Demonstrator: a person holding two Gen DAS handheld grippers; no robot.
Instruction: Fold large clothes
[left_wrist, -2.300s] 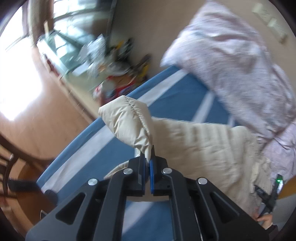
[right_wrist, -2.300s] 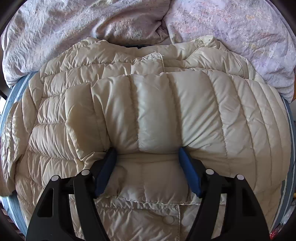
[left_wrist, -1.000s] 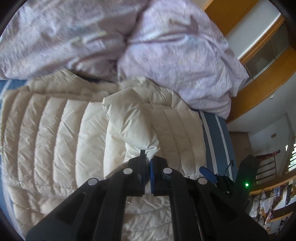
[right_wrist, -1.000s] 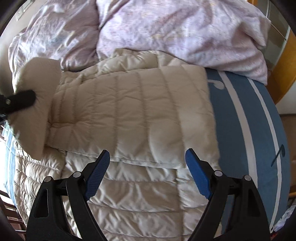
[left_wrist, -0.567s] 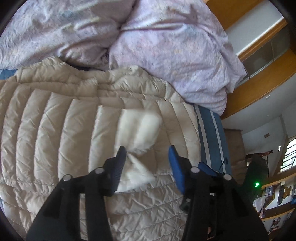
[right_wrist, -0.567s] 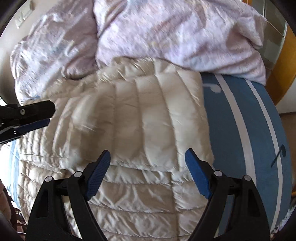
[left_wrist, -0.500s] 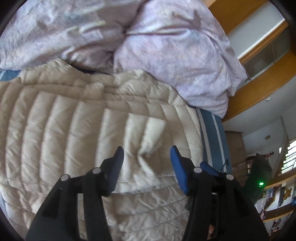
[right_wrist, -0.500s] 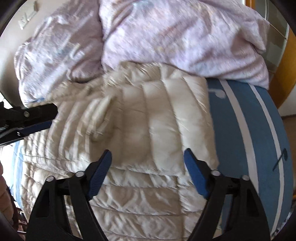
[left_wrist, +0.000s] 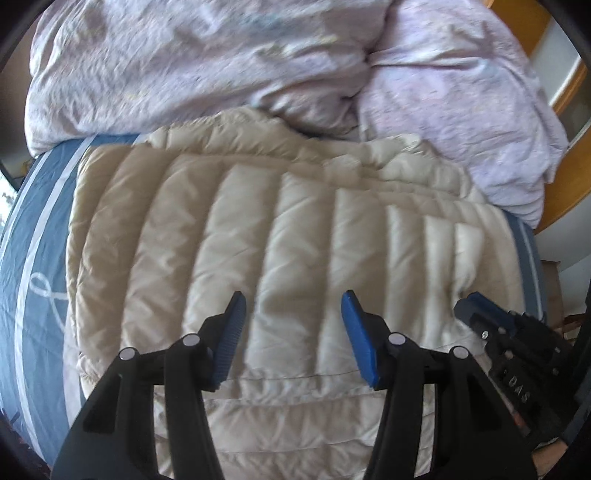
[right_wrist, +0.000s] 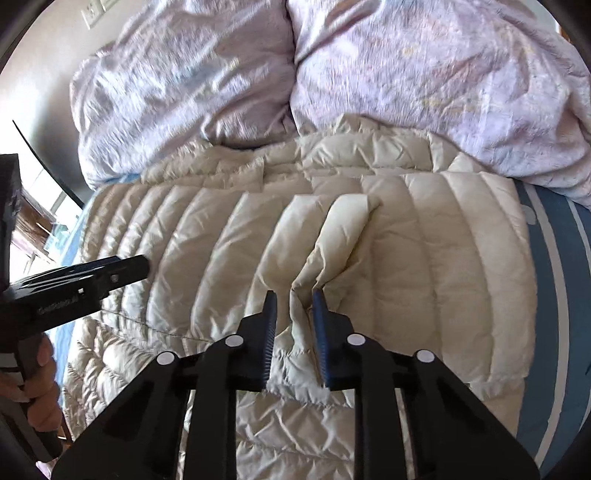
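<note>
A cream quilted down jacket lies spread on the bed, one half folded over the other. My left gripper hovers open above the folded panel, with nothing between its blue pads. In the right wrist view the jacket carries a sleeve end lying across its ribs. My right gripper has its jaws closing on a puckered ridge of that sleeve, and the fabric bunches between the pads. The left gripper shows at that view's left edge. The right gripper shows low on the right of the left wrist view.
A crumpled lilac duvet is piled against the jacket's far edge, filling the top of the right wrist view too. Blue sheet with white stripes shows on both sides. A wooden frame stands far right. A hand grips the left tool.
My left gripper opened and let the sleeve drop onto the jacket, then swung left and lower over it. My right gripper moved onto the dropped sleeve and its jaws narrowed around a fold.
</note>
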